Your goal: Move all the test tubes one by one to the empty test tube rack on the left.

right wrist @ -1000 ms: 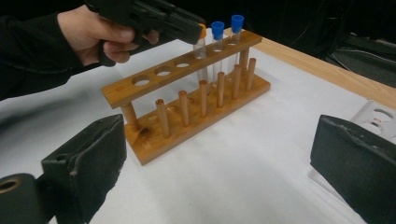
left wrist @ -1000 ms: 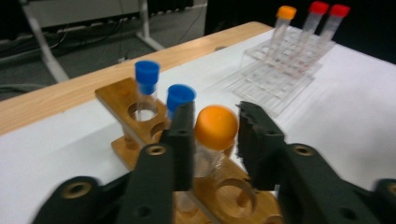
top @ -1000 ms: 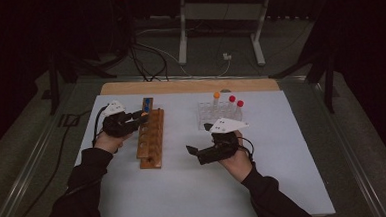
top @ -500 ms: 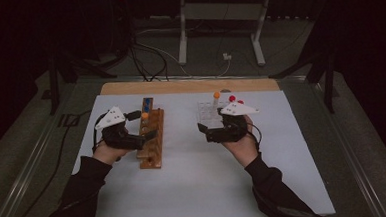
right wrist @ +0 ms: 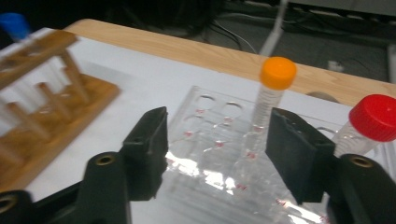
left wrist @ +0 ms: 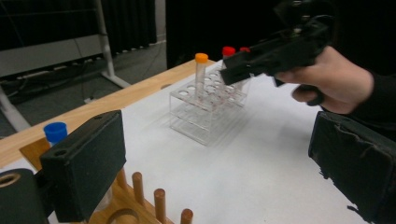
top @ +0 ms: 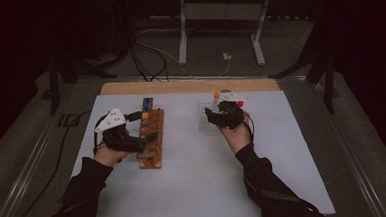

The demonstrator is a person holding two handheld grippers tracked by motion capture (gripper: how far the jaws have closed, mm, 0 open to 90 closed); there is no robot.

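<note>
A wooden peg rack (top: 150, 140) stands left of centre, with a blue-capped tube (left wrist: 55, 132) at its far end. My left gripper (top: 138, 135) is open against the rack's left side, its pads (left wrist: 84, 163) wide apart and holding nothing. A clear plastic rack (right wrist: 210, 140) sits at the right; an orange-capped tube (right wrist: 275, 88) and a red-capped tube (right wrist: 373, 119) stand in it. My right gripper (right wrist: 219, 144) hovers open just over the clear rack (top: 206, 120), and the orange tube stands beyond its right jaw.
A white sheet (top: 195, 188) covers the table, with a strip of bare wood (top: 190, 85) along the far edge. Cables and a metal stand (top: 216, 17) lie on the dark floor beyond. The other hand and its gripper (left wrist: 275, 51) show above the clear rack (left wrist: 205, 109).
My right gripper has moved away from the person, from the middle of the sheet up to the clear rack. The left gripper has shifted slightly nearer along the wooden rack.
</note>
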